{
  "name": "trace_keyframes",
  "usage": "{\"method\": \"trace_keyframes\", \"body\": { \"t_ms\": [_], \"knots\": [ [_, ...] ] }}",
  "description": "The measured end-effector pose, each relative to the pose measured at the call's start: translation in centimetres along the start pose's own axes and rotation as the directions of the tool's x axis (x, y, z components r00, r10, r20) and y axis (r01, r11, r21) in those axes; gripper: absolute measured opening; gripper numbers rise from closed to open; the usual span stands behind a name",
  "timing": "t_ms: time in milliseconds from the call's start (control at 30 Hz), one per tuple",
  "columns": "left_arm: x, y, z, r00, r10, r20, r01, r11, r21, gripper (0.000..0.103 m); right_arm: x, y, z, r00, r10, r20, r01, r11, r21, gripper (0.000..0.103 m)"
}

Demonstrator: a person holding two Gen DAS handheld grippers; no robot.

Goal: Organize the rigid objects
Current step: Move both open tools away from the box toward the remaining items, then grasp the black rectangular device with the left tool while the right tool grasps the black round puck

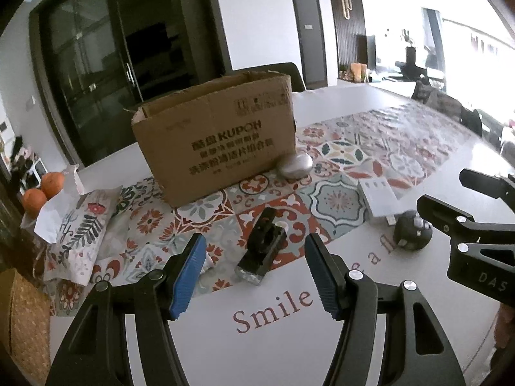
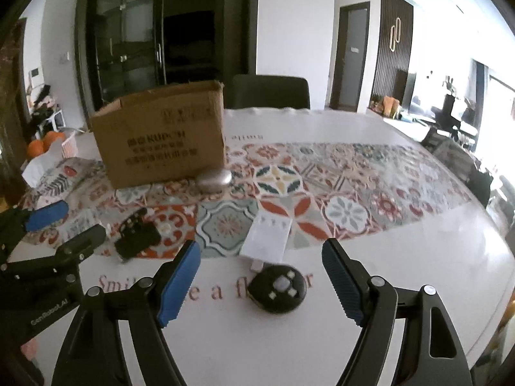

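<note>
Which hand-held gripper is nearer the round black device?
Right. The right hand-held gripper is open, its fingers either side of the round black device; the left hand-held gripper faces the black clamp-like object instead.

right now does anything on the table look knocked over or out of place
Nothing spilled or damaged. The black clip-like gadget lies tipped on the patterned cloth, and the round black device and white box sit loose outside the cardboard box.
</note>
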State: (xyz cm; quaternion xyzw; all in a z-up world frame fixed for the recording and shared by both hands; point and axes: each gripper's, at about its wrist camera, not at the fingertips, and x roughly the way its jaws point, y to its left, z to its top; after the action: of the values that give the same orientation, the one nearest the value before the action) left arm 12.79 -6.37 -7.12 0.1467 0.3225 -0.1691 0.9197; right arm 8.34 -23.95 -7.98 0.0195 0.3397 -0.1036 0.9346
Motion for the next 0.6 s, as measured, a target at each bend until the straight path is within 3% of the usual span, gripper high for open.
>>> {"method": "trace_keyframes", "body": {
  "t_ms": [600],
  "knots": [
    [4.3, -1.1, -1.2, 0.998, 0.033, -0.05, -0.026, 0.99, 0.138, 0.063, 3.2, 0.5, -2.5, 0.994, -0.022, -0.106, 0.021, 1.0, -0.011, 0.078]
  ]
}}
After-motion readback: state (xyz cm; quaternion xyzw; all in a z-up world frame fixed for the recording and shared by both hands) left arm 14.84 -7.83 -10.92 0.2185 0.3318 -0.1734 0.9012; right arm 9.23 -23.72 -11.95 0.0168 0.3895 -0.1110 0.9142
